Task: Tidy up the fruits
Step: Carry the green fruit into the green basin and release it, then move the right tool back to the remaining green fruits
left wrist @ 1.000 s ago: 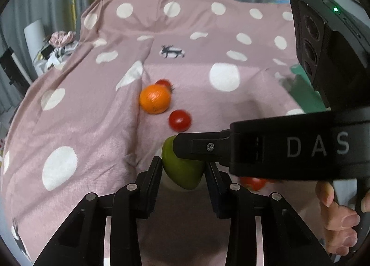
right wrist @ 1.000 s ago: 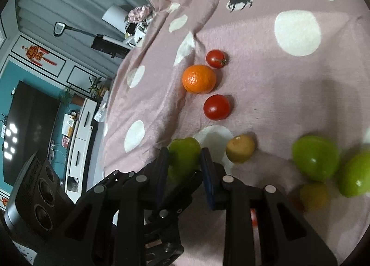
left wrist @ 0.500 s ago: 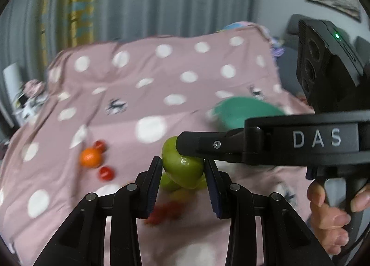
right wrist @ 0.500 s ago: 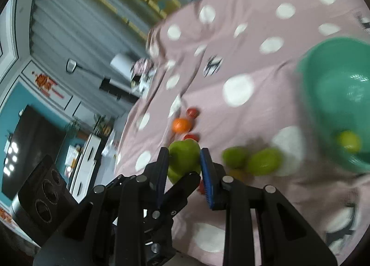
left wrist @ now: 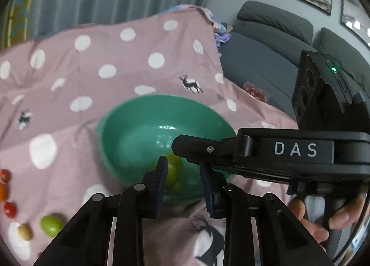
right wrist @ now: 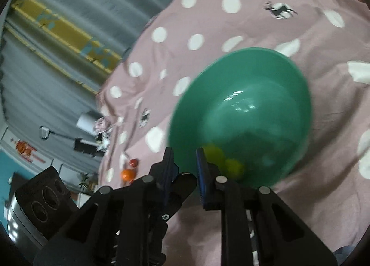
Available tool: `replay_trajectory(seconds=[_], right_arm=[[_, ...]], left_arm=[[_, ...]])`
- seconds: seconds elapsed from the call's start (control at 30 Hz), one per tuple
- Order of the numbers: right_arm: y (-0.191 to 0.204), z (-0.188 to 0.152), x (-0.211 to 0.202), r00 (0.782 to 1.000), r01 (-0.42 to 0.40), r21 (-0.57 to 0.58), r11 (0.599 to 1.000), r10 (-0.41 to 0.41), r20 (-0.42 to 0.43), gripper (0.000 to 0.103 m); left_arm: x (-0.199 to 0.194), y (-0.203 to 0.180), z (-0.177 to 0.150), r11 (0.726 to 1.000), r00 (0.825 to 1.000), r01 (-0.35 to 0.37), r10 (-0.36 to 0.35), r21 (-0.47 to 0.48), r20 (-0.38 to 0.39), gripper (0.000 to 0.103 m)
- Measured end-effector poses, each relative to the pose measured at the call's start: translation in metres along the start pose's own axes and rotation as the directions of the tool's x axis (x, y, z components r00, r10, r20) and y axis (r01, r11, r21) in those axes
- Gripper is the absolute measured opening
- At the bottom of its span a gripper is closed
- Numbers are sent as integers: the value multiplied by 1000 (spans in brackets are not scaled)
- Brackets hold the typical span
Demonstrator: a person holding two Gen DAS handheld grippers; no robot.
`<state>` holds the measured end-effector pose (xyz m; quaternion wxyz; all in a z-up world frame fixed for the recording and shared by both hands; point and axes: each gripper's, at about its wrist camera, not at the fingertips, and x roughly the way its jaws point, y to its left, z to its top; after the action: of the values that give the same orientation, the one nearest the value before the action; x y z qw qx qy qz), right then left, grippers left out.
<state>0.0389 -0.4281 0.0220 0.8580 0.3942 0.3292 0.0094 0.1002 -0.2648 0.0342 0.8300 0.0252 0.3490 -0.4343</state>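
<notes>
A green bowl [left wrist: 129, 127] sits on the pink polka-dot cloth; it also shows in the right wrist view [right wrist: 266, 73]. Green fruit [left wrist: 173, 171] lies inside it, blurred in the right wrist view [right wrist: 222, 159]. My left gripper [left wrist: 183, 171] hangs over the bowl's near rim, jaws open and empty. My right gripper [right wrist: 183, 161] crosses in front of the left one at the same rim, also open and empty. Another green fruit [left wrist: 51, 225], a brown one [left wrist: 25, 231] and red tomatoes [left wrist: 10, 209] lie on the cloth at the left.
An orange [right wrist: 127, 174] and a tomato [right wrist: 133, 162] lie far left on the cloth. A grey sofa [left wrist: 272, 41] stands behind the table at the right. Curtains hang behind. The cloth's edge drops off near the sofa.
Both grippers carried the green fruit rightward from the fruit pile to the bowl. The fruit has left the jaws and now lies in the bowl; both grippers are open.
</notes>
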Motion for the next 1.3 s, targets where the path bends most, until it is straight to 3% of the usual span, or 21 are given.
replay_trajectory(seconds=[0.07,0.17,0.2,0.23,0.3,0.37,0.43,0.5,0.6,0.7,0.9,1.0,1.1,1.23,1.3], right_arm=[[-7,1,4,1000,31,50,998,-31,-1,26],[-19,2,2,994,106,95,990,-105,-17,49],[-21,1,-1,995,97,103,990,-97,-3,58],[-22,1,-4,997,75,117,990,-77,13,65],[-17,-2,-11,998,17,135,991,-23,50,87],[-5,-8,-17,998,14,115,993,-22,67,102],[6,-12,-17,997,35,90,995,-41,59,103],[17,-17,-12,999,37,69,997,-39,22,103],[36,-24,1,1000,20,22,1000,-19,-20,103],[52,-34,16,998,49,-36,998,-50,-48,103],[80,-52,46,992,37,-125,991,-52,-118,102],[90,-59,58,988,24,-146,989,-46,-145,102],[94,-65,77,983,2,-113,994,-23,-185,102],[95,-74,110,964,-38,-54,998,22,-265,96],[89,-76,122,957,-31,-7,999,28,-290,91]], left_arm=[[7,2,-4,999,999,-53,53,-3,-3,30],[6,7,-6,986,986,-169,169,5,-11,32],[3,8,-9,985,985,-172,172,-1,-9,39],[-5,14,-11,987,987,-162,161,-16,-9,62],[-16,22,-16,985,986,-169,169,-41,-5,96],[-39,35,-26,973,974,-213,219,-93,55,101],[-57,49,-37,967,971,-207,222,-150,88,101],[-69,63,-41,955,967,-227,243,-191,69,101],[-89,79,-44,925,935,-326,345,-193,75,101],[-109,96,-52,910,927,-335,364,-245,85,101],[-139,132,-68,849,909,-363,413,-383,53,101],[-143,147,-77,818,888,-418,459,-395,9,101],[-142,152,-84,814,881,-437,473,-383,1,101],[-131,152,-90,856,905,-402,426,-326,2,101],[-121,148,-90,860,897,-426,441,-280,-10,101]])
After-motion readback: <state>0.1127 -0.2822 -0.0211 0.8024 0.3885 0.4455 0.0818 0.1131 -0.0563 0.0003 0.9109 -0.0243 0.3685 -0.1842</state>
